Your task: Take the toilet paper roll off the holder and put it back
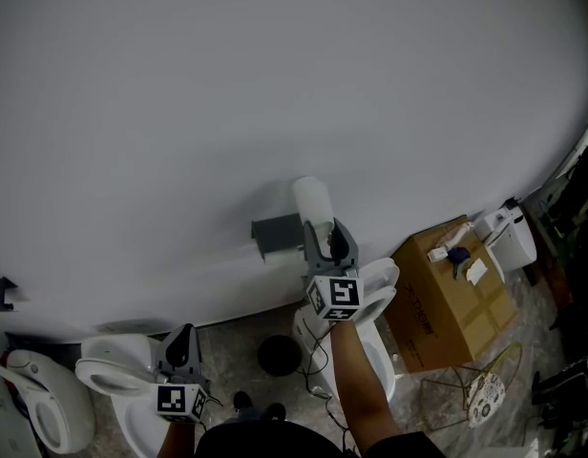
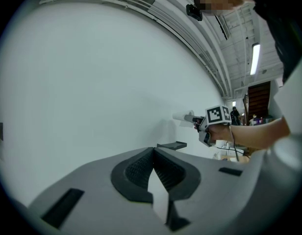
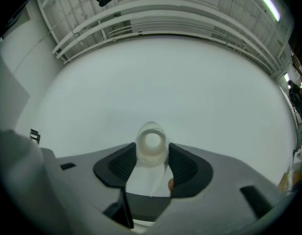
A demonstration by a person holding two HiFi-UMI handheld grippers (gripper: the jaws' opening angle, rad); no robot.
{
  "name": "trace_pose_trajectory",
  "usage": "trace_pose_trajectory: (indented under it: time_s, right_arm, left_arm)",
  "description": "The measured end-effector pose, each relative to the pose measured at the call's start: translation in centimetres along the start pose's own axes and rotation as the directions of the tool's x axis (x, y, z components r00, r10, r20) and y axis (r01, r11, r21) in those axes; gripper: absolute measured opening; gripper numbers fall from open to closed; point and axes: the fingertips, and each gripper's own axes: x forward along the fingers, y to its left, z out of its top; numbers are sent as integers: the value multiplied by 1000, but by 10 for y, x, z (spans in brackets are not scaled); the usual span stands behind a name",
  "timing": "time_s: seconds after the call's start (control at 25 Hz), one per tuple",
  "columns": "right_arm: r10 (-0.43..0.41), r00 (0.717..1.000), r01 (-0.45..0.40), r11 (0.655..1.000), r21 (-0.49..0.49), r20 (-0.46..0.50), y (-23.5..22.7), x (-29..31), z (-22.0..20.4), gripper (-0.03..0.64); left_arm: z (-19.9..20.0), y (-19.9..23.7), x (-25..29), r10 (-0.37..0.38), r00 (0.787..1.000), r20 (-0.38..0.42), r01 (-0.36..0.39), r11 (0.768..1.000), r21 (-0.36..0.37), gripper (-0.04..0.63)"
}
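A white toilet paper roll [image 1: 313, 198] stands up against the white wall, with my right gripper [image 1: 321, 227] shut on its lower end. In the right gripper view the roll [image 3: 152, 146] shows end-on between the pads of my right gripper [image 3: 152, 154], and a loose sheet hangs down from it. The dark grey holder [image 1: 277, 235] is fixed to the wall just left of and below the roll, and it is bare. My left gripper [image 1: 182, 340] stays low at the left, jaws shut on nothing. Its own view shows the left gripper [image 2: 153, 154], the holder [image 2: 172, 145] and the held roll [image 2: 183, 117].
A white toilet [image 1: 113, 375] lies under the left gripper, and a second one [image 1: 378, 294] is under the right arm. A cardboard box [image 1: 451, 299] sits at the right, with a black round bin [image 1: 280, 354] on the floor between the toilets.
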Motion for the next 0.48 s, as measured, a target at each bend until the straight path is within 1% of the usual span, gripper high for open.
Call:
trace_pose_trajectory:
  time_s: [0.2,0.48]
  right_arm:
    - [6,1000,-6,1000,-1,14,2,0,8,207]
    - [10,1000,-10,1000,1,8,5,0,6,207]
  left_arm:
    - [1,-1,-2,0,1000,4,0,1000,-2,3]
    - [1,0,-7,5,1000,2,-5,1000,-2,3]
